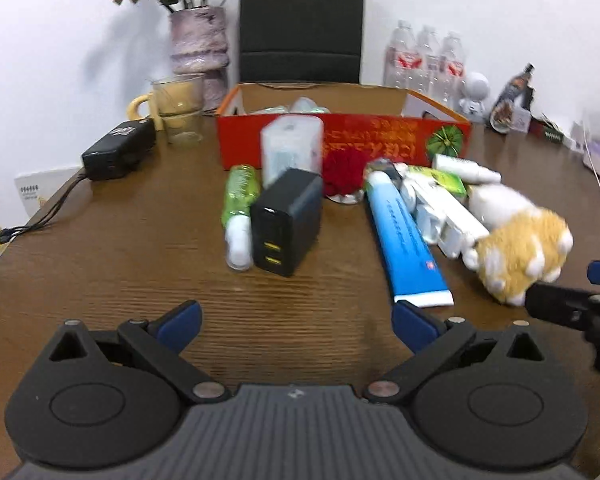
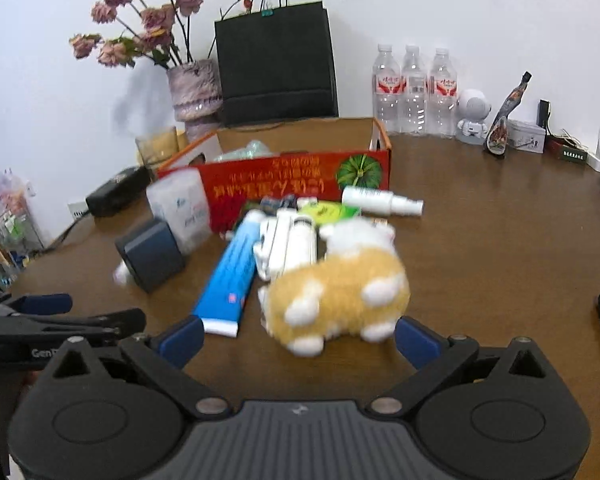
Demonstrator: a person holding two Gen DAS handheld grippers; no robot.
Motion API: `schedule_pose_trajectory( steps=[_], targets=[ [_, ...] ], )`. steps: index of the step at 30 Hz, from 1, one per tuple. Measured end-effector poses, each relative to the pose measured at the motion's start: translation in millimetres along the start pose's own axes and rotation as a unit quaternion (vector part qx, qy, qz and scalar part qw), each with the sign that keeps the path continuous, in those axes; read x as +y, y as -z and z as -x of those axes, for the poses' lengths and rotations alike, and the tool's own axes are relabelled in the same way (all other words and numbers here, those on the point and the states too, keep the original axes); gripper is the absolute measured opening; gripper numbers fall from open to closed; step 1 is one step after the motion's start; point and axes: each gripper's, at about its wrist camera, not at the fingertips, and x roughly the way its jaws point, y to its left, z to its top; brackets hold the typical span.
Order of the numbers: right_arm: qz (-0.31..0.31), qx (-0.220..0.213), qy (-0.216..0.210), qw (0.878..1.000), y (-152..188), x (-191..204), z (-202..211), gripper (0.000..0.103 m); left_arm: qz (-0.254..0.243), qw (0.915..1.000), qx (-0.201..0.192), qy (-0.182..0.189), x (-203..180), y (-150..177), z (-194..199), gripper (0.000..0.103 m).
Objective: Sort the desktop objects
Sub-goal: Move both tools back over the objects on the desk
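- Right wrist view: the right gripper (image 2: 296, 338) has its fingers spread wide with nothing between them, and the plush toy (image 2: 336, 284) lies on the surface just ahead of the gap, slightly right of centre.
- The plush toy's long axis runs roughly across the fingers' opening, left to right, so it would likely fit between them with a short forward push; that is a judgement.
- Left wrist view: the left gripper (image 1: 296, 320) is likewise wide open and empty, facing the black charger block (image 1: 288, 222), which stands ahead and near the centre line, with a green bottle (image 1: 238, 200) touching its left side.
- Between the two lies the blue toothpaste box (image 1: 406, 236), its long axis pointing toward the grippers.
- The red cardboard box (image 1: 380, 138), open-topped, sits behind the clutter, probably the sorting target.
- The right hand is clearly nearer the plush; the left is nearer the charger.
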Motion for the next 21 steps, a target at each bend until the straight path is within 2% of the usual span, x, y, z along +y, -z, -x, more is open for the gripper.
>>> schedule_pose_trajectory(
  steps=[6,21],
  targets=[
    [0.011,0.005,0.029,1.000,14.7,4.6,-28.4,0.102,-0.011,0.9999,0.001,-0.013,-4.8,12.5,-11.7,0.103],
    [0.030,0.021,0.039,0.999,19.4,10.4,-41.1,0.103,0.011,0.9999,-0.001,-0.011,1.3,17.8,-15.4,0.103]
  ],
)
